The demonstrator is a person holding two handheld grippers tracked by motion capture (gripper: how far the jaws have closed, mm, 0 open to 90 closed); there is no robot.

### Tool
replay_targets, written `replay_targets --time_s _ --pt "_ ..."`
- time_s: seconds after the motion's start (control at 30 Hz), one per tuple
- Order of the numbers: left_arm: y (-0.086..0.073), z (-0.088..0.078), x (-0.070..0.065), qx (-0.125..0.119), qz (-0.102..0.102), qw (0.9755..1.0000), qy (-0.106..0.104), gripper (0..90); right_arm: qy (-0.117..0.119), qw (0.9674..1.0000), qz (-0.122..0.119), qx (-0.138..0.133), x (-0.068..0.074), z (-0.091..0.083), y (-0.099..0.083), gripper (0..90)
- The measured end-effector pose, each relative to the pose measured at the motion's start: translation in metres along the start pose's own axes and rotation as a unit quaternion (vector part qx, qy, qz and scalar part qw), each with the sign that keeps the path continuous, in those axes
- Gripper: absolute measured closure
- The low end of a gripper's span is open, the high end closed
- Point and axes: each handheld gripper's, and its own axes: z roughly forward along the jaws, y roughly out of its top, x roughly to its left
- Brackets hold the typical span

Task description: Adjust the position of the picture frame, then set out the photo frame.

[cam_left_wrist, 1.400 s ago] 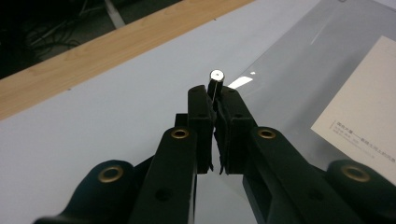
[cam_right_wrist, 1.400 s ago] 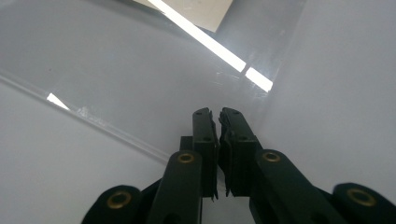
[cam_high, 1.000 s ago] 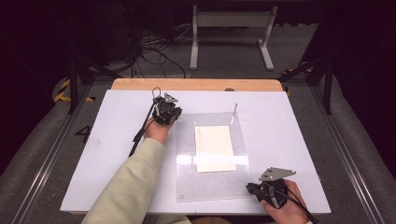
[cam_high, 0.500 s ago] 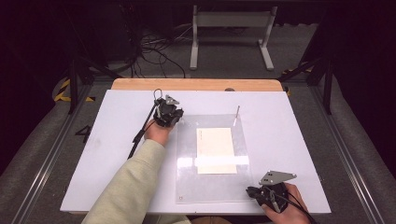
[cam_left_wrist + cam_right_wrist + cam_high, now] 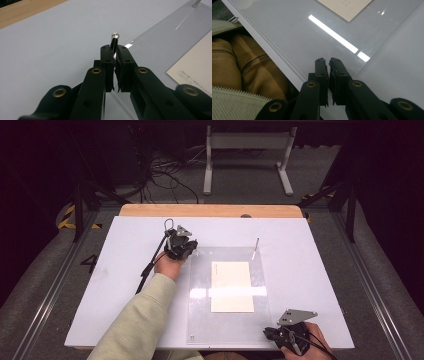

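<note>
At the worktop's (image 5: 125,285) near edge the right gripper (image 5: 328,63) is held closed on nothing beside the clear sheet (image 5: 200,320) bearing a card (image 5: 231,286), while farther off a metal pin (image 5: 114,40) is clamped by the left gripper (image 5: 115,51).

Bare white table (image 5: 125,285) left of the clear sheet (image 5: 200,320), upright pin (image 5: 256,248) (far corner) obstructing

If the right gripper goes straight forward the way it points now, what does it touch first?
Probably the clear acrylic sheet: the right gripper, jaws closed and empty, sits at its near corner and points across its glossy surface. Farther along that line lies the cream card under the sheet. Its height above the sheet is unclear.
</note>
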Motion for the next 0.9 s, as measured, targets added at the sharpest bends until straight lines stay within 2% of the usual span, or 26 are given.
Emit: replay_targets --time_s 0.03,0.07,0.13,0.17,0.3,0.37,0.43,0.5,0.6,0.73,0.8,0.83,0.9 --pt "0.0 -0.001 0.001 -0.003 -0.007 0.9999 -0.01 83.7 0.003 1.0 0.004 -0.002 -0.001 0.0 -0.001 84.1" --pt "0.0 -0.002 0.002 -0.006 -0.011 0.9998 -0.019 78.3 0.009 0.9999 0.005 -0.004 -0.003 0.0 -0.001 84.0" --pt "-0.002 -0.009 0.003 -0.017 -0.019 0.9994 -0.022 65.7 0.019 0.9997 0.006 -0.013 -0.005 0.0 -0.003 83.6" --pt "-0.003 -0.013 0.003 -0.024 -0.017 0.9992 -0.029 63.8 0.025 0.9993 0.004 -0.026 -0.007 -0.001 -0.003 81.3" --pt "-0.01 -0.034 0.0 -0.044 -0.02 0.9977 -0.049 59.1 0.006 0.9965 -0.012 -0.082 -0.012 -0.009 0.0 76.3" --pt "-0.013 -0.047 -0.004 -0.055 -0.014 0.9968 -0.056 57.7 0.003 0.9947 -0.019 -0.101 -0.014 -0.012 0.003 75.9" --pt "-0.017 -0.061 -0.009 -0.063 0.002 0.9962 -0.061 56.3 -0.003 0.9926 -0.023 -0.119 -0.018 -0.015 0.006 75.8" --pt "-0.022 -0.074 -0.013 -0.07 0.017 0.9951 -0.068 55.0 -0.005 0.9913 -0.023 -0.129 -0.022 -0.016 0.007 74.6" --pt "-0.029 -0.088 -0.019 -0.077 0.026 0.9937 -0.078 53.2 -0.01 0.9902 -0.018 -0.138 -0.029 -0.015 0.01 74.2" --pt "-0.034 -0.097 -0.023 -0.071 0.037 0.9934 -0.082 51.4 -0.018 0.9882 -0.017 -0.151 -0.035 -0.016 0.016 73.2" --pt "-0.039 -0.104 -0.026 -0.069 0.04 0.9924 -0.093 50.9 -0.021 0.9876 -0.017 -0.155 -0.037 -0.017 0.02 73.1" --pt "-0.042 -0.106 -0.027 -0.069 0.044 0.9923 -0.092 50.4 -0.023 0.987 -0.019 -0.158 -0.038 -0.017 0.022 72.6" --pt "-0.047 -0.11 -0.029 -0.069 0.05 0.992 -0.094 49.5 -0.02 0.9869 -0.015 -0.159 -0.039 -0.018 0.027 75.2"
